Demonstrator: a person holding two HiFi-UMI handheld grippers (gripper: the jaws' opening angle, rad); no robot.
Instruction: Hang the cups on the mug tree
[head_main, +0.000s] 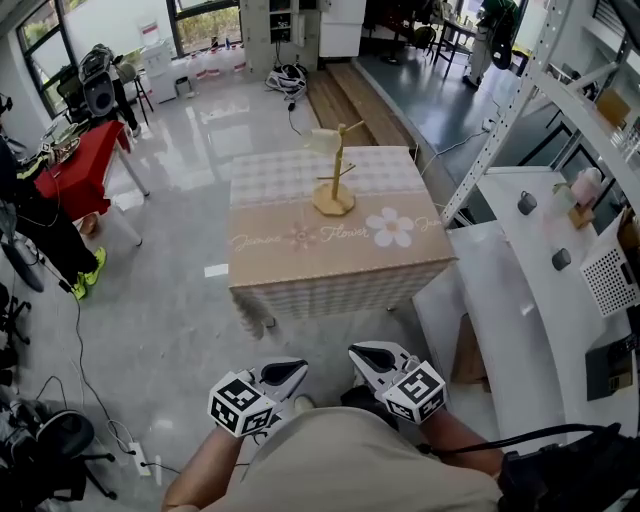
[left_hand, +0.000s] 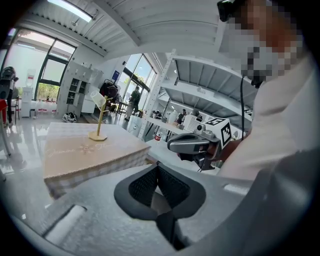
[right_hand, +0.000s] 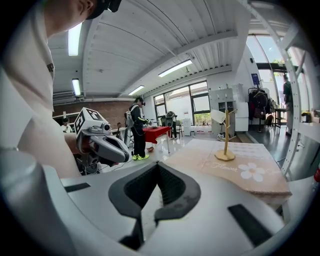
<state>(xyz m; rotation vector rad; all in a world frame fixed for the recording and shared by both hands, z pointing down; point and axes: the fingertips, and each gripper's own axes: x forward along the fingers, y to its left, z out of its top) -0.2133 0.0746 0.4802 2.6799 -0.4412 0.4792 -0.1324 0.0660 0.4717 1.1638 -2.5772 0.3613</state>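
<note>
A wooden mug tree (head_main: 334, 182) stands on a table (head_main: 300, 265) covered with a beige flower-print cloth, well ahead of me. One pale cup (head_main: 322, 141) hangs on its upper left branch. The tree (left_hand: 98, 121) and cup (left_hand: 97, 98) also show far off in the left gripper view, and the same tree (right_hand: 226, 136) and cup (right_hand: 218, 116) in the right gripper view. Both grippers are held close to the person's body, short of the table. The left gripper (head_main: 293, 370) is shut and empty; the right gripper (head_main: 360, 353) is shut and empty.
A white counter and metal shelving (head_main: 540, 230) run along the right. A red-covered table (head_main: 80, 165) with gear stands at the left. Cables and a power strip (head_main: 138, 458) lie on the glossy floor. A person (right_hand: 136, 129) stands far off by the red table.
</note>
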